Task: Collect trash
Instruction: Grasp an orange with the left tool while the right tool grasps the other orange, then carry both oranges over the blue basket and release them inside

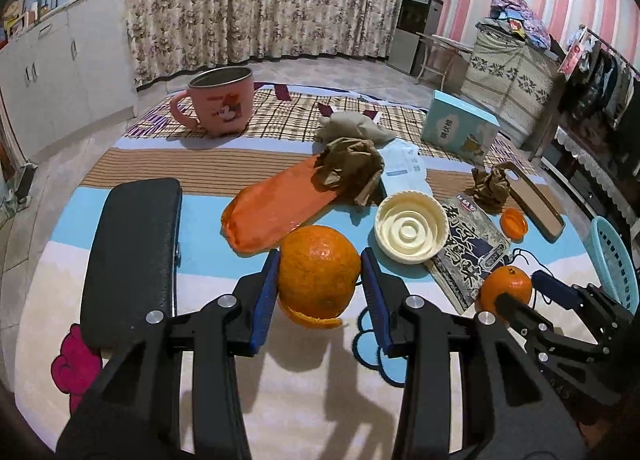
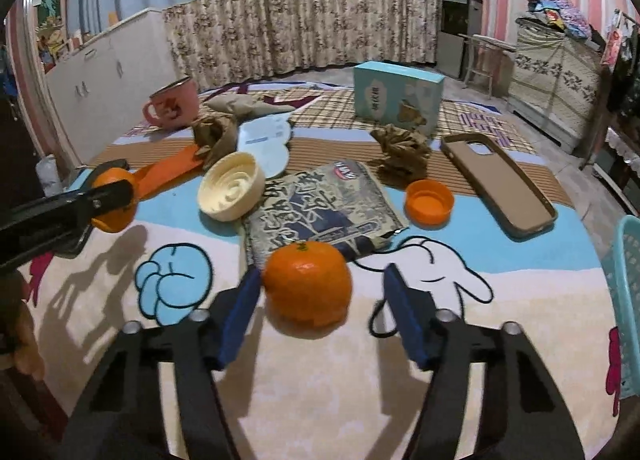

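Observation:
My left gripper (image 1: pixel 320 264) is shut on an orange (image 1: pixel 318 276) with a strip of peel hanging under it, lifted just above the cartoon rug (image 1: pixel 280 380). The right wrist view shows that same orange (image 2: pixel 114 200) at the far left, with a black finger (image 2: pixel 96 196) across it. A second, whole orange (image 2: pixel 306 284) rests on the rug between the jaws of my right gripper (image 2: pixel 323 276). The left blue pad is against it and the right pad stands clear, so this gripper is open. In the left wrist view this orange (image 1: pixel 506 288) lies at the right.
Beyond the oranges lie a cream lid (image 2: pixel 232 190), a printed snack packet (image 2: pixel 320 208), an orange cap (image 2: pixel 429 203), crumpled brown paper (image 2: pixel 402 158), an orange wrapper (image 1: pixel 276 208) and a phone case (image 2: pixel 498 180). A teal basket (image 2: pixel 624 300) stands at the right edge, a black case (image 1: pixel 132 260) at the left.

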Tool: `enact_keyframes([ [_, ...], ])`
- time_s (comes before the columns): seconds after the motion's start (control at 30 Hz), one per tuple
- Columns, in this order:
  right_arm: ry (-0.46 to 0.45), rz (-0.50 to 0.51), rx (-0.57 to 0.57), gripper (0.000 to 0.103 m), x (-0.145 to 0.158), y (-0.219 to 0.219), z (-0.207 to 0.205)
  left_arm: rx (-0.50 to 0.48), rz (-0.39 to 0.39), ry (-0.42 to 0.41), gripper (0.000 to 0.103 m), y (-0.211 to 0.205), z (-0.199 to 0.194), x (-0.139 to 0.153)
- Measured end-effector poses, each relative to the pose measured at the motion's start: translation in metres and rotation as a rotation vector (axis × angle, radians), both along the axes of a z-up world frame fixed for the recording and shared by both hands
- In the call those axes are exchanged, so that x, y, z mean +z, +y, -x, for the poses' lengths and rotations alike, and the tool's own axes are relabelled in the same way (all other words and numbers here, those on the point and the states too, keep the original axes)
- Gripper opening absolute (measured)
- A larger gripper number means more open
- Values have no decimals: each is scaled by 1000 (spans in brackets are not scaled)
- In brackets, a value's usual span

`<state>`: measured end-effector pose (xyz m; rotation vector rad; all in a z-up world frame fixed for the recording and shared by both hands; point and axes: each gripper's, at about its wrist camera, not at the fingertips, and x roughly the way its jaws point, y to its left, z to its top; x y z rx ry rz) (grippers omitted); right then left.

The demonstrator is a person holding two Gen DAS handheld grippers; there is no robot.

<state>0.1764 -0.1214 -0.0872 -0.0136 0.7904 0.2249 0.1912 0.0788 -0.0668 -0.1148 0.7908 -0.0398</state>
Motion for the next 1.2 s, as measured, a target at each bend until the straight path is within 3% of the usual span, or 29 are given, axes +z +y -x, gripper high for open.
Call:
enact_keyframes([
  [0.03, 5, -12, 13, 47, 0, 0, 1, -1, 2, 1, 40, -1, 0, -1],
  [0.17, -7, -21, 26, 44, 2, -1, 4, -4, 4, 5, 40, -6, 1, -2],
  [0.53, -49, -49, -103, 41, 25, -63, 13, -70, -47, -26, 40, -45, 9, 7],
  [0.77, -137, -8, -234, 41, 57, -141, 30, -168, -82, -93, 40, -112, 13, 29],
  [1.2, -182, 68, -500, 41, 61, -316, 79, -421, -12, -101, 40, -287, 15, 31],
])
